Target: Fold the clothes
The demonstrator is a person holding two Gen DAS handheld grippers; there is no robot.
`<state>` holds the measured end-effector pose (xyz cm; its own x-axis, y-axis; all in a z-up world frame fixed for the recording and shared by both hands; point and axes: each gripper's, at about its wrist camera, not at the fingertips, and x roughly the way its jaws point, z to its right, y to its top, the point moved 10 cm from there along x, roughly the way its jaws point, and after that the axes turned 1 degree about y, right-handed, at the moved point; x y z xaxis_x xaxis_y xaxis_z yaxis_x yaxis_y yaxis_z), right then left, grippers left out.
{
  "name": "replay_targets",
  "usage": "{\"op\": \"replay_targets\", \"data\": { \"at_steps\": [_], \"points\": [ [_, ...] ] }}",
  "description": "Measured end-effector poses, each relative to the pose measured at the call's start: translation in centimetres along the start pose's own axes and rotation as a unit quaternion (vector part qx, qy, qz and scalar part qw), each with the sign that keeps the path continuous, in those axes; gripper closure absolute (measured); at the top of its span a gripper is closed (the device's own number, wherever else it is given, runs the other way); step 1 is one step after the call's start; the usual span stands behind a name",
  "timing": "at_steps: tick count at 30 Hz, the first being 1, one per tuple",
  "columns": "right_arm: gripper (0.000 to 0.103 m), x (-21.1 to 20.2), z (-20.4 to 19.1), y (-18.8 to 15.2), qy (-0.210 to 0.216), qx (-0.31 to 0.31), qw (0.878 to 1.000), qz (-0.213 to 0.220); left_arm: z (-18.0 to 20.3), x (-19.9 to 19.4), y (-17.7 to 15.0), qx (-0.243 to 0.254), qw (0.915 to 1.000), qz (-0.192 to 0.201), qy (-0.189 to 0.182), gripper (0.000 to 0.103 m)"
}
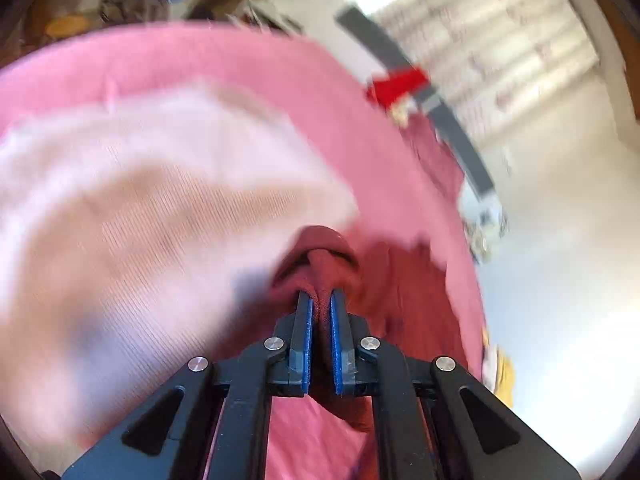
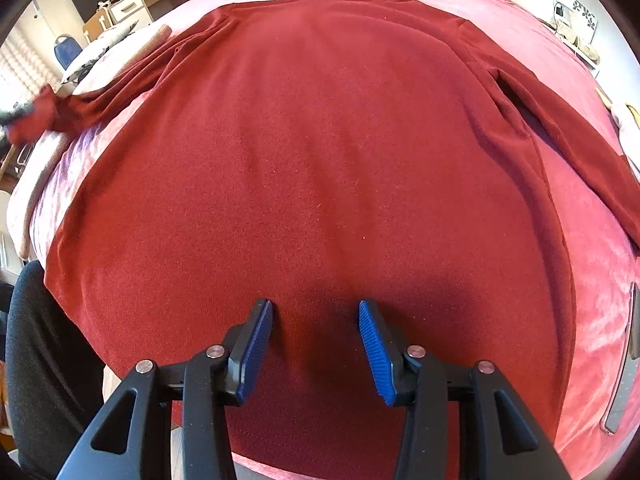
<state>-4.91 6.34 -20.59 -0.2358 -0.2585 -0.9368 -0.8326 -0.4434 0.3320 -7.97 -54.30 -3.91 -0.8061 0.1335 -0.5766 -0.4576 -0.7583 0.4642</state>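
Note:
A dark red long-sleeved sweater (image 2: 320,152) lies spread flat on a pink bed cover (image 2: 592,240), collar at the far end. My right gripper (image 2: 316,308) is open, its blue pads just above the sweater's near hem. My left gripper (image 1: 321,300) is shut on the cuff of the sweater's left sleeve (image 1: 324,256); the view is motion-blurred. In the right wrist view that cuff (image 2: 36,116) is lifted at the far left edge of the bed, blurred. The right sleeve (image 2: 572,136) lies stretched out along the right side.
A pale pink pillow (image 1: 132,184) lies on the bed by the left gripper. A desk with drawers (image 2: 132,4) and a blue chair (image 2: 66,50) stand beyond the bed's left side. The person's dark trouser leg (image 2: 44,360) is at the near left edge.

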Motion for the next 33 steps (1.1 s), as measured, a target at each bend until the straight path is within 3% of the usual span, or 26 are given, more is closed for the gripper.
{"op": "replay_targets", "data": {
  "at_steps": [3, 5, 9, 11, 12, 13, 15, 17, 18, 19, 20, 21, 22, 23, 25, 26, 27, 29, 31, 33],
  "points": [
    [0.057, -0.2, 0.2, 0.0, -0.003, 0.000, 1.000, -0.005, -3.2, -1.1, 4.8, -0.003, 0.9992, 0.030, 0.026, 0.095],
    [0.057, -0.4, 0.4, 0.0, -0.006, 0.002, 1.000, -0.009, -6.1, -1.1, 5.9, -0.025, 0.9988, 0.026, 0.034, 0.095],
    [0.056, -0.7, 0.7, -0.1, -0.008, 0.002, 1.000, -0.011, -12.2, -2.0, 0.9, -0.106, 0.9941, -0.005, 0.024, 0.094],
    [0.055, -0.8, 1.0, -0.1, -0.010, 0.000, 1.000, -0.012, -14.8, -2.1, -1.4, -0.165, 0.9862, -0.012, 0.012, 0.084],
    [0.055, -0.9, 1.1, -0.1, -0.011, -0.002, 1.000, -0.013, -16.1, -2.0, -2.0, -0.204, 0.9788, -0.012, 0.004, 0.077],
    [0.055, -1.0, 1.1, -0.1, -0.012, -0.008, 1.000, -0.014, -17.7, -2.6, -2.5, -0.256, 0.9667, -0.003, -0.004, 0.060],
    [0.055, -1.2, 1.1, -0.1, -0.011, -0.010, 1.000, -0.016, -20.2, -3.8, -2.9, -0.350, 0.9346, 0.038, -0.051, 0.055],
    [0.055, -1.6, 1.4, -0.2, -0.004, -0.005, 1.000, -0.014, -21.9, -6.4, -2.5, -0.417, 0.8990, 0.097, -0.090, 0.044],
    [0.055, -1.9, 1.5, -0.3, 0.002, -0.001, 1.000, -0.011, -22.4, -8.0, -2.2, -0.426, 0.8915, 0.126, -0.088, 0.040],
    [0.055, -2.3, 1.6, -0.3, 0.011, 0.006, 1.000, -0.006, -22.6, -9.8, -1.8, -0.421, 0.8913, 0.151, -0.075, 0.034],
    [0.055, -3.0, 1.8, -0.3, 0.022, 0.015, 1.000, 0.003, -22.2, -10.9, -1.5, -0.403, 0.8994, 0.161, -0.055, 0.032],
    [0.055, -3.8, 2.4, -0.6, 0.033, 0.028, 0.999, 0.016, -21.2, -12.2, -1.3, -0.363, 0.9170, 0.163, -0.028, 0.031],
    [0.055, -5.0, 3.6, -1.3, 0.046, 0.047, 0.997, 0.032, -18.8, -12.8, -1.3, -0.297, 0.9428, 0.151, -0.008, 0.031],
    [0.055, -6.1, 4.5, -2.2, 0.058, 0.067, 0.995, 0.048, -16.4, -12.4, -1.8, -0.246, 0.9609, 0.128, -0.004, 0.030],
    [0.055, -8.4, 5.9, -4.6, 0.068, 0.113, 0.988, 0.076, -11.4, -10.2, -4.1, -0.168, 0.9833, 0.069, -0.014, 0.026],
    [0.055, -9.0, 5.4, -5.0, 0.068, 0.135, 0.985, 0.085, -8.2, -8.1, -6.3, -0.127, 0.9913, 0.021, -0.026, 0.024],
    [0.055, -8.9, 3.7, -4.4, 0.060, 0.150, 0.983, 0.088, -5.9, -6.3, -8.4, -0.101, 0.9941, -0.013, -0.037, 0.024],
    [0.055, -10.1, 7.0, -6.1, 0.034, 0.182, 0.979, 0.086, -0.2, -1.5, -14.4, -0.043, 0.9928, -0.092, -0.063, 0.024],
    [0.055, -10.8, 9.6, -7.4, 0.014, 0.211, 0.974, 0.083, 3.6, 2.3, -20.3, 0.005, 0.9843, -0.161, -0.071, 0.024],
    [0.055, -8.8, 9.4, -7.1, 0.013, 0.228, 0.971, 0.074, 4.9, 4.5, -25.0, 0.044, 0.9748, -0.212, -0.052, 0.024]
  ]
}}
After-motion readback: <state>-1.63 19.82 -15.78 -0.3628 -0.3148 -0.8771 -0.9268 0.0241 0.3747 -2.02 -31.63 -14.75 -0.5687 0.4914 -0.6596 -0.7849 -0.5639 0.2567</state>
